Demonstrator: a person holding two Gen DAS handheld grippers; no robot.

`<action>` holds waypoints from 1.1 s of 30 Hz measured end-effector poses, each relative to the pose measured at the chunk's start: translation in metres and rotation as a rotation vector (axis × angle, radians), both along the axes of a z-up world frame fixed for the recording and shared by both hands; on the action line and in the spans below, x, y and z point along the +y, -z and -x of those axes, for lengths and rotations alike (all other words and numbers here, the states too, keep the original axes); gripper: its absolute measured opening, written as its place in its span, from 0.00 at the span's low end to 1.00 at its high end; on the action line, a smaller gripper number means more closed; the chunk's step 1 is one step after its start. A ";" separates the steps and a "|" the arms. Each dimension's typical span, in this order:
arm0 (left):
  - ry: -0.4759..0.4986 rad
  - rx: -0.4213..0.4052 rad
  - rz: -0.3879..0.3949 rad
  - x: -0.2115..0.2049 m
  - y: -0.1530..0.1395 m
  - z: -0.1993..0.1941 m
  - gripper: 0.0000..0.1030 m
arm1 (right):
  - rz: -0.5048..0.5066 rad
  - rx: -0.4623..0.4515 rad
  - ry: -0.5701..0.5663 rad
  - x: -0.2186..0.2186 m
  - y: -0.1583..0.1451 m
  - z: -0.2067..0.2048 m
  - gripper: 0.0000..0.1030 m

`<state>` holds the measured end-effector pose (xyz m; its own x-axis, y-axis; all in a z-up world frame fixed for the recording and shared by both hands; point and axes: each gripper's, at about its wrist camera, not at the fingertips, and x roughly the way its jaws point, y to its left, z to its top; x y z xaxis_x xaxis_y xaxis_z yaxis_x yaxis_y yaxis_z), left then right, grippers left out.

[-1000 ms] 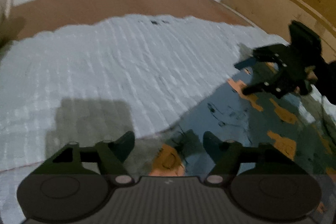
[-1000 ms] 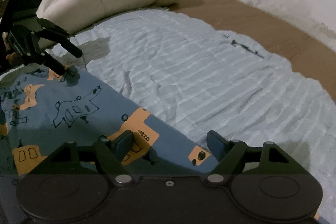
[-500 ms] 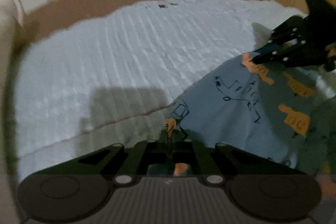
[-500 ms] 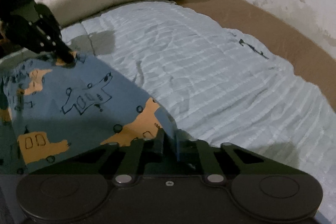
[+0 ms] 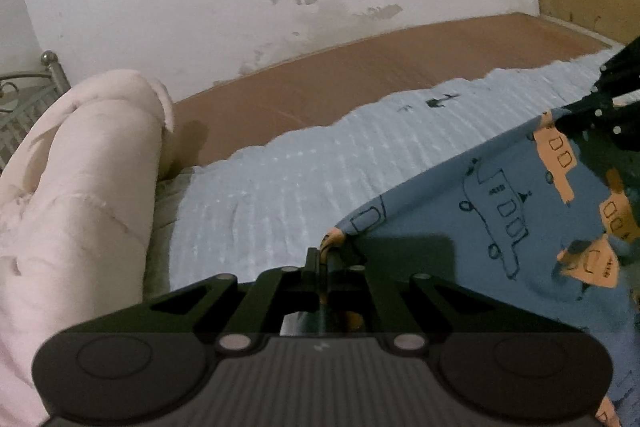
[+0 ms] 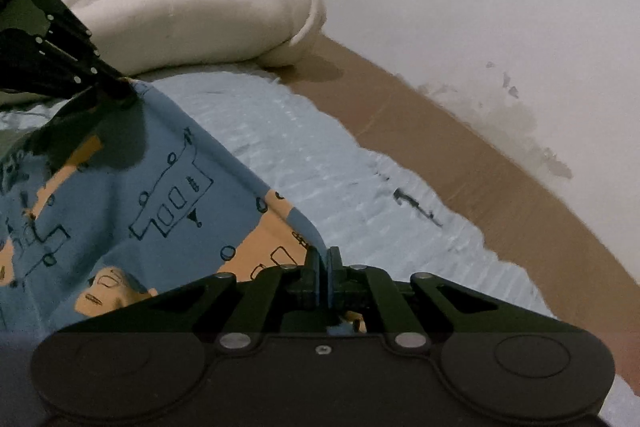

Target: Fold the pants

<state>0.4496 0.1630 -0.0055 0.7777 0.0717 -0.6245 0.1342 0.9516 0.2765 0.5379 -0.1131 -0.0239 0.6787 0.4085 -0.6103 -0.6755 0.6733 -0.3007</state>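
pants (image 5: 460, 227) edge pinched | left tool (image 5: 322, 259) clamped | right tool (image 6: 324, 259) clamped

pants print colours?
Blue pants with orange patches and dark line-drawn vehicles; clearest in the right wrist view.

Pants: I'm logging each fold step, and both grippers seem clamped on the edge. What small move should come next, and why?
Probably carry the held edge forward together, over the rest of the pants. The left gripper and right gripper are each shut on a corner, and the fabric between them hangs raised above the light blue blanket.
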 end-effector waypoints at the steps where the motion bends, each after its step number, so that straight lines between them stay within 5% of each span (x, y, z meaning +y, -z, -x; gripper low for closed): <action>1: 0.005 -0.008 0.005 0.002 0.000 0.002 0.02 | 0.001 -0.006 0.006 0.002 0.001 -0.002 0.02; 9: 0.085 -0.137 -0.009 -0.007 -0.015 0.052 0.02 | -0.040 -0.093 0.022 -0.016 -0.017 0.042 0.01; 20: 0.185 -0.281 -0.007 -0.028 -0.050 0.167 0.02 | -0.123 -0.207 -0.009 -0.064 -0.067 0.193 0.01; 26: 0.225 -0.293 -0.016 -0.039 -0.032 0.235 0.02 | -0.043 -0.243 -0.033 -0.067 -0.054 0.279 0.01; 33: 0.249 -0.265 -0.115 -0.057 0.014 0.279 0.02 | 0.010 -0.226 -0.020 -0.062 -0.021 0.344 0.01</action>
